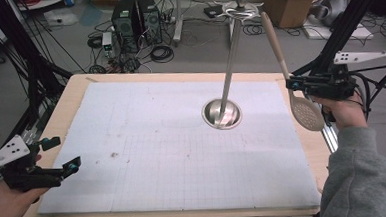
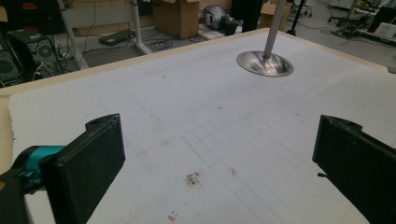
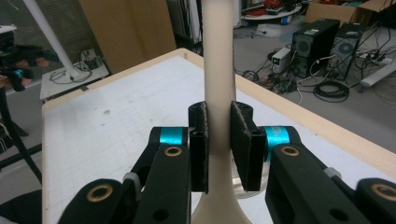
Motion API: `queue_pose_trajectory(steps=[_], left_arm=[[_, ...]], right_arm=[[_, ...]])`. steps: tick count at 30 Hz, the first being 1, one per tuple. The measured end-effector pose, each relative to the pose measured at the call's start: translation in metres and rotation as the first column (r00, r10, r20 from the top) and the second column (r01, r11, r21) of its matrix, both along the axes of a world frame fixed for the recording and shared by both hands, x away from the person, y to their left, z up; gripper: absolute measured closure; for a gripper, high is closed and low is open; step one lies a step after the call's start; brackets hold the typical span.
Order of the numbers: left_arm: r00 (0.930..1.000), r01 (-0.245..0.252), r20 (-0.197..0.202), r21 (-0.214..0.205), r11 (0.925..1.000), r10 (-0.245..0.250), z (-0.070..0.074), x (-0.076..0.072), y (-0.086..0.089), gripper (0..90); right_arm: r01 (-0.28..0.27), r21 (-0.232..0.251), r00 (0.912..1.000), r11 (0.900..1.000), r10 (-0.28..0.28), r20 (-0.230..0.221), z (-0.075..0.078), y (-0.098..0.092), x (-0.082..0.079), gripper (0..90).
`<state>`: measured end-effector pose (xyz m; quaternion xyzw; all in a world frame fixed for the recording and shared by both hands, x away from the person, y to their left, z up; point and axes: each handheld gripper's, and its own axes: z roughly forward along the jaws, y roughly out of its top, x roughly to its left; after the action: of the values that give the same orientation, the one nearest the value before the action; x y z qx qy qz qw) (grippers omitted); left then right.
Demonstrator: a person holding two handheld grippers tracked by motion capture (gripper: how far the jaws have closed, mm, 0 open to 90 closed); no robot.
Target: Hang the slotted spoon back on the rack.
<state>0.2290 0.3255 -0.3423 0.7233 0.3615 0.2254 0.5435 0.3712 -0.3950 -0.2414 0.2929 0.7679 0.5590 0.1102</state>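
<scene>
Your right hand-held gripper (image 1: pixel 291 84) is clamped on the handle of the pale wooden slotted spoon (image 1: pixel 305 113), just above its perforated bowl. In the right gripper view the pads (image 3: pixel 200 140) press on both sides of the handle. The spoon hangs bowl-down to the right of the polished steel stand (image 1: pixel 222 113), over the right edge of the desk (image 1: pixel 80 92), and its handle slants up until its tip sits by the hooks at the stand's top. The stand's round base rests on the white gridded mat (image 1: pixel 148 151), and its thin pole rises between the spoon and the rest of the mat. Your left hand-held gripper (image 1: pixel 69 154) hovers at the mat's near-left corner, well apart from the stand, its jaws standing wide apart with nothing between them. Past the desk, beyond the stand, black computer towers (image 1: pixel 136 19), cables and cardboard boxes (image 1: pixel 288 1) crowd the floor.
</scene>
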Motion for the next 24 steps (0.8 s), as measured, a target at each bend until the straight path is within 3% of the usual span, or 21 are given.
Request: queue_pose_trajectory(steps=[8, 24], left_arm=[[1.0000, 0.000, -0.002, 0.002, 1.0000, 0.000, 0.000, 0.000, 0.000, 2.7], [1.0000, 0.006, -0.002, 0.010, 0.9999, -0.006, -0.001, 0.000, -0.003, 2.7]], right_arm=[[0.001, -0.027, 0.9999, 0.9996, -0.001, -0.015, -0.010, 0.013, 0.007, 77.9], [0.005, -0.048, 0.9998, 0.9988, -0.006, -0.020, -0.014, 0.025, 0.012, 77.9]])
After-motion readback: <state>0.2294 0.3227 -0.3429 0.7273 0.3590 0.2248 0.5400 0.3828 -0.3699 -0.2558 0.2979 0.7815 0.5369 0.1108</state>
